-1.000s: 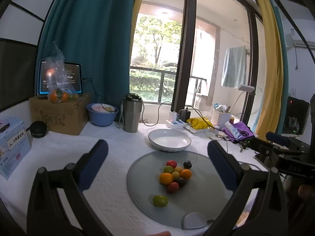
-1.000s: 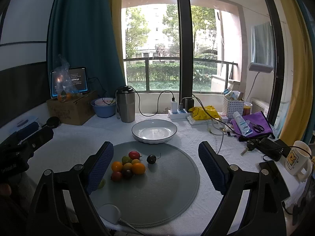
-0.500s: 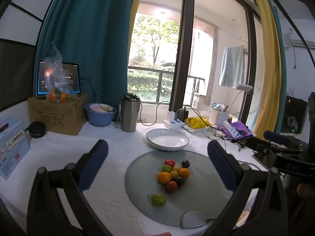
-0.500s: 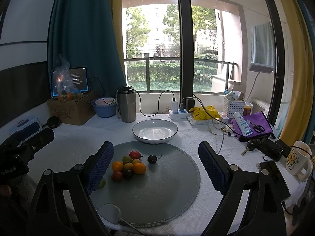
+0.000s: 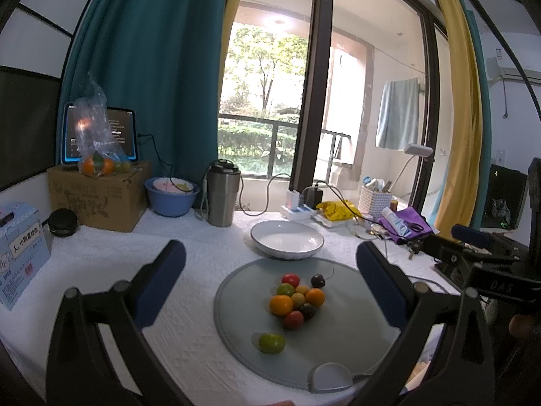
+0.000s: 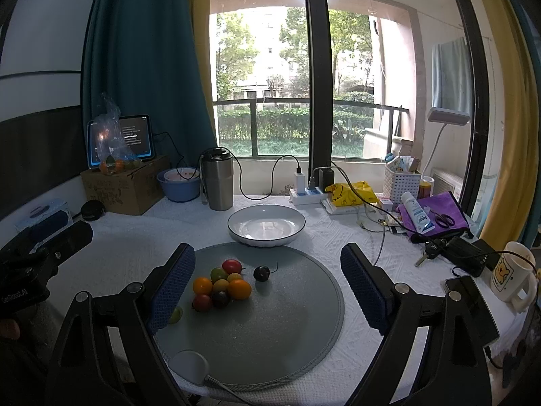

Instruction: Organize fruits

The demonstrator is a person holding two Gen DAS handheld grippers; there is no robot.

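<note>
A cluster of small fruits (image 5: 297,299) in orange, red, green, yellow and dark purple lies on a round grey mat (image 5: 345,335). A green fruit (image 5: 271,342) lies apart near the mat's front, and a dark one with a stem (image 5: 318,280) at the back. The cluster also shows in the right wrist view (image 6: 221,286). An empty white bowl (image 5: 286,238) stands behind the mat, also in the right wrist view (image 6: 266,225). My left gripper (image 5: 270,284) is open and empty above the mat. My right gripper (image 6: 267,286) is open and empty above the mat.
A steel tumbler (image 6: 216,182), blue bowl (image 6: 179,182) and cardboard box (image 6: 128,187) with bagged fruit stand at the back left. A power strip (image 6: 307,194), yellow bag, basket, purple cloth (image 6: 436,213), keys and a mug (image 6: 512,275) crowd the right. A tissue box (image 5: 20,247) stands left.
Both views shifted slightly; the left gripper drifted a little to the right, so the mat and fruits sit slightly further left. Both grippers stay open and empty.
</note>
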